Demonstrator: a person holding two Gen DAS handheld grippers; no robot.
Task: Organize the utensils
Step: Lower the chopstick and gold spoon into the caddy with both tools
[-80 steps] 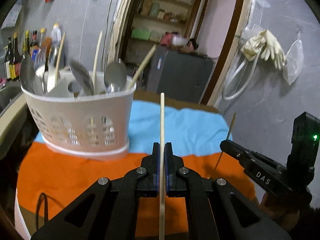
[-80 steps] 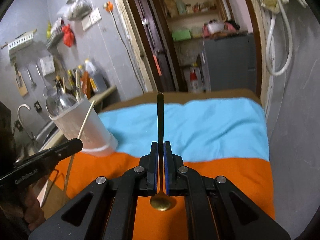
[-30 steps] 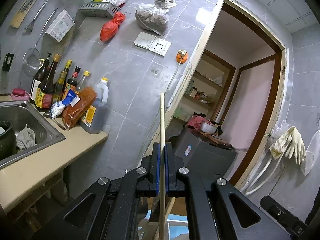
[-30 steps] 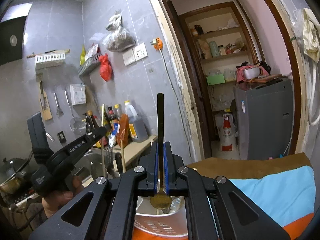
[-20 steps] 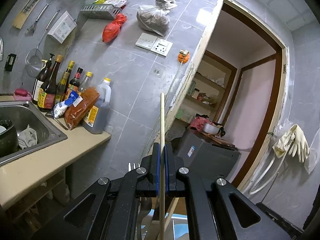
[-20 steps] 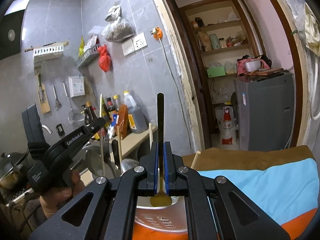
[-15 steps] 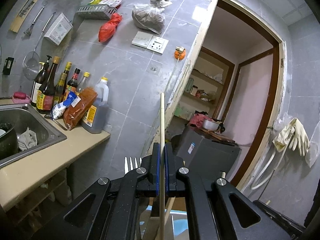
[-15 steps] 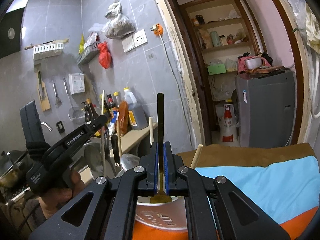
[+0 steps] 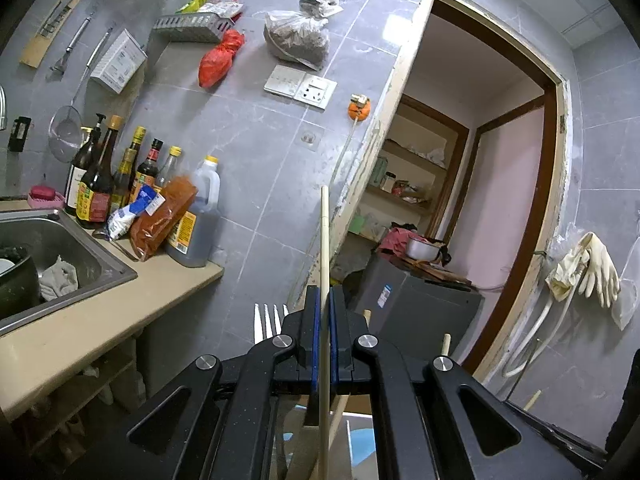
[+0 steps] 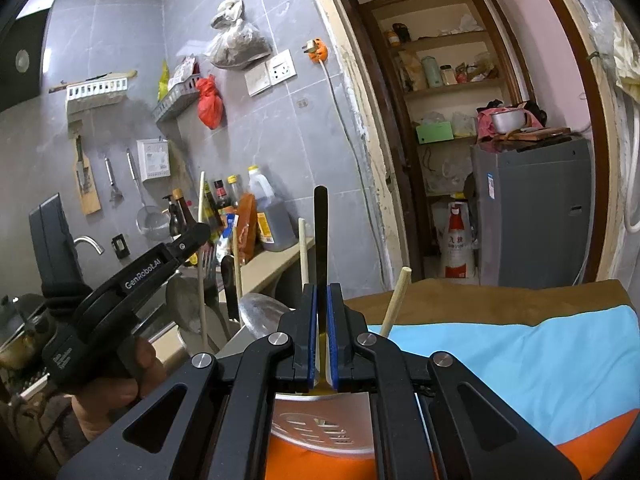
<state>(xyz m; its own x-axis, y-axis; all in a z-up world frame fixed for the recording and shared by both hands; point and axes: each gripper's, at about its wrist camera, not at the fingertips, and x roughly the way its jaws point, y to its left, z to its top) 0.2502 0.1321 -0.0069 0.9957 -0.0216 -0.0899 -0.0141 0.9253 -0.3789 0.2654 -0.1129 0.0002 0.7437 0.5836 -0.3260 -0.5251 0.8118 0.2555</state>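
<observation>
1. The left claw [image 9: 325, 340] is pinching a thin pale wooden chopstick [image 9: 325, 240], holding it upright.
2. The right claw [image 10: 320, 336] is pinching a dark-handled, gold-bowled spoon [image 10: 321, 232], handle up.
3. Both utensils are hanging above the white slotted plastic utensil holder [image 10: 320, 428], which is standing on the orange-and-blue cloth [image 10: 500, 364] covering the tabletop.

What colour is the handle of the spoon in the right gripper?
Black handle on the spoon, with a gold neck showing between the pads. Best seen in the right wrist view.
</observation>
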